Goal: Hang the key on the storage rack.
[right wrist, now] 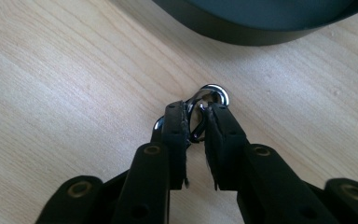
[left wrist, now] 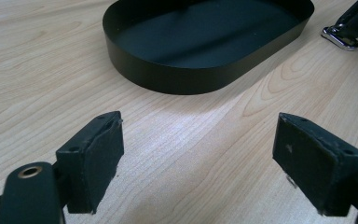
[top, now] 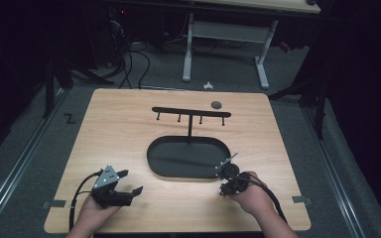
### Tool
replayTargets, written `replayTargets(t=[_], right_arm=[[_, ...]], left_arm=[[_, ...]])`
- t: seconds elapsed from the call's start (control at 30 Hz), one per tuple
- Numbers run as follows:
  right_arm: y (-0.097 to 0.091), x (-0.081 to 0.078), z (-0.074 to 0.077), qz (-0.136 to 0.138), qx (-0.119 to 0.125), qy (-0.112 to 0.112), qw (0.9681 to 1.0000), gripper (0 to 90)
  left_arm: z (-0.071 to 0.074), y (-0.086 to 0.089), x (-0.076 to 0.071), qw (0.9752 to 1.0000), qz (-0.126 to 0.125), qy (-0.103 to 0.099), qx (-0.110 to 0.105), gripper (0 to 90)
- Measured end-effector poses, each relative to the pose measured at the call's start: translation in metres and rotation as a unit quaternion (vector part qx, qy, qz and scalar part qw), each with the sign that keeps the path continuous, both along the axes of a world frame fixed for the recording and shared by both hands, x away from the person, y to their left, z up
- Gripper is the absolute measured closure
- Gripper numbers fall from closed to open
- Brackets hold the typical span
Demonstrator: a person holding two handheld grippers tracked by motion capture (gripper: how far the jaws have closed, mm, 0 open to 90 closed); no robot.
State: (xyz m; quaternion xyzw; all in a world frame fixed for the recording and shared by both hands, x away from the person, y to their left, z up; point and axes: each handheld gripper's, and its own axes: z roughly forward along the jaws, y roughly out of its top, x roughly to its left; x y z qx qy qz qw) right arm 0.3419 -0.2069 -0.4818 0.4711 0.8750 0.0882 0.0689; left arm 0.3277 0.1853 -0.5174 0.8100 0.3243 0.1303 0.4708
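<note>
1. My right gripper [right wrist: 196, 122] has its jaws pinched on a small metal clasp [right wrist: 209, 95], low at the table [top: 129, 129].
2. My left gripper [left wrist: 198, 154] is wide open, holding nothing.
3. The black tray [top: 188, 171] lies just beyond, its hook rack [top: 191, 113] farther.

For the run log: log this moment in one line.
left claw: open, above table | right claw: shut on metal ring | black tray: empty

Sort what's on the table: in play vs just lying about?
In play, at a guess:
- right claw, shut on a metal clip
- black tray, right beside it
- hook rack behind the tray

Lying about:
- dark disc at the table's far edge
- left claw, open, idle over bare wood
</note>
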Motion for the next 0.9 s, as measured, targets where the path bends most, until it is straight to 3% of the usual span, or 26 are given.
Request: replayTargets(t=[0.2,0.57,0.9], right_arm=[[-0.002,-0.001,0.003,-0.005,-0.007,-0.003,1.0000,88.2],[-0.009,-0.005,0.018,-0.020,0.004,0.006,0.9998,88.3],[-0.015,-0.006,0.045,-0.039,0.017,-0.005,0.9991,88.3]], left_arm=[[0.000,-0.001,0.000,1.0000,0.000,0.001,0.001,16.9],[-0.001,-0.002,0.000,1.0000,-0.002,0.002,0.004,17.0],[-0.001,-0.002,0.000,1.0000,-0.004,0.003,0.003,17.2]])
